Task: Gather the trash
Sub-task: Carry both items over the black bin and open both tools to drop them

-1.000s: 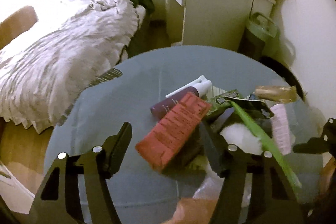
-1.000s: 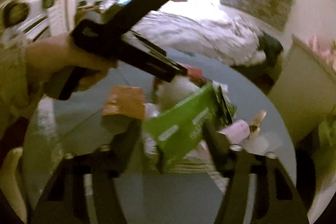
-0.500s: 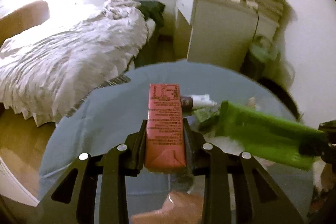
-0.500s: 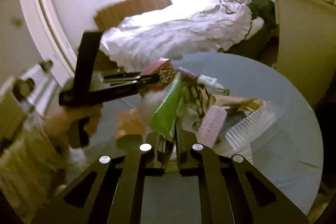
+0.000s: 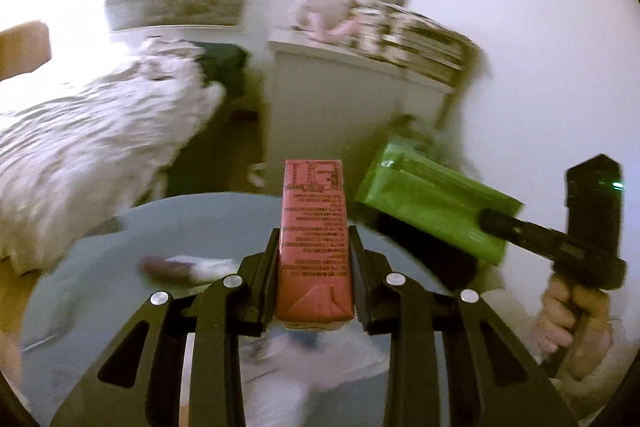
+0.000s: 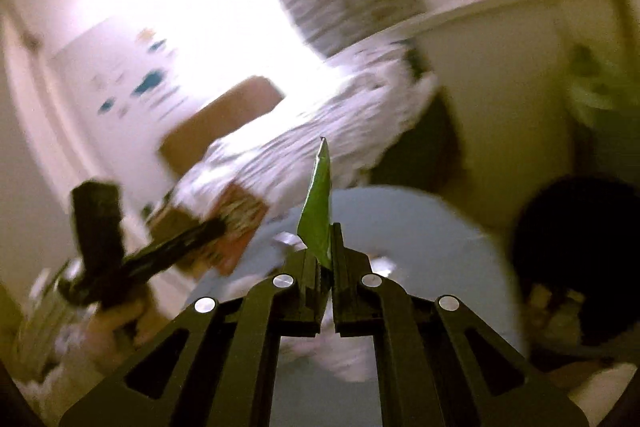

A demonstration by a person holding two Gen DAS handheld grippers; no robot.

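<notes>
Left gripper [image 5: 314,267] clamps red carton [image 5: 313,239]; right gripper [image 6: 326,259] pinches green wrapper [image 6: 318,203] (edge-on).

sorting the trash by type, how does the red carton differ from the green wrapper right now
The red carton is a rigid printed box, clamped upright in the left gripper. The green wrapper is a thin, flat, flexible pack; the right gripper pinches one end, and it juts out tilted. The carton looks thick, the wrapper nearly edge-thin from the right wrist view. Both are held off the table.

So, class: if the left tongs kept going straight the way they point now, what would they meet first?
Probably the white cabinet beyond the round table's far edge; depth is unclear. The left tongs hold a red carton, which would touch first.
</notes>
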